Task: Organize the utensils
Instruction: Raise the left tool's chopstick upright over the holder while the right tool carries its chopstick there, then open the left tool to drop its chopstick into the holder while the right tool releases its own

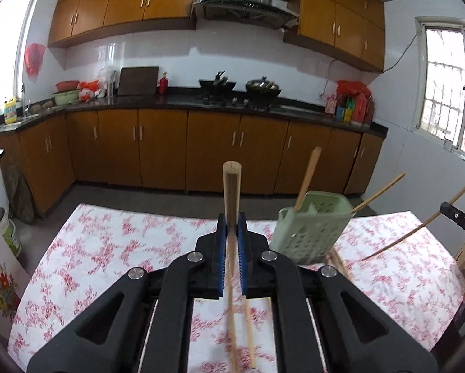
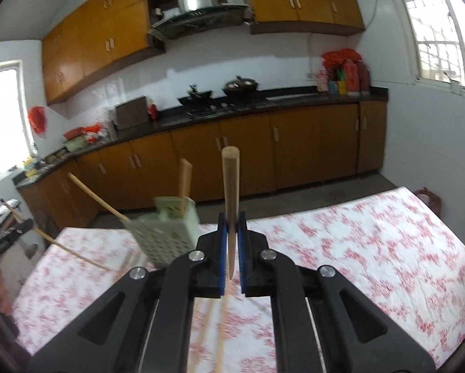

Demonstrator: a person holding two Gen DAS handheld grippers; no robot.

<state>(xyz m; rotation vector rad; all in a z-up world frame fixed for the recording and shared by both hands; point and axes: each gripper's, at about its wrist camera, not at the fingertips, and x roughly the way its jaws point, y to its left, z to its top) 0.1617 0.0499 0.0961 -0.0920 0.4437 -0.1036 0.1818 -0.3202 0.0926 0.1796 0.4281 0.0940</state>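
My left gripper (image 1: 232,222) is shut on a wooden chopstick (image 1: 231,192) that points up and forward. My right gripper (image 2: 231,222) is shut on another wooden chopstick (image 2: 231,186). A green perforated utensil holder (image 1: 310,230) stands on the flowered tablecloth (image 1: 108,242), right of the left gripper. It holds two chopsticks (image 1: 308,177). It also shows in the right wrist view (image 2: 167,227), left of the right gripper. The right gripper with its chopstick (image 1: 419,227) shows at the right edge of the left view. Loose chopsticks (image 1: 248,326) lie on the cloth under the grippers.
The table's far edge faces a floor and brown kitchen cabinets (image 1: 170,146). A dark counter (image 1: 232,102) carries woks, bottles and bowls. A chair back (image 2: 428,200) stands at the table's far right corner.
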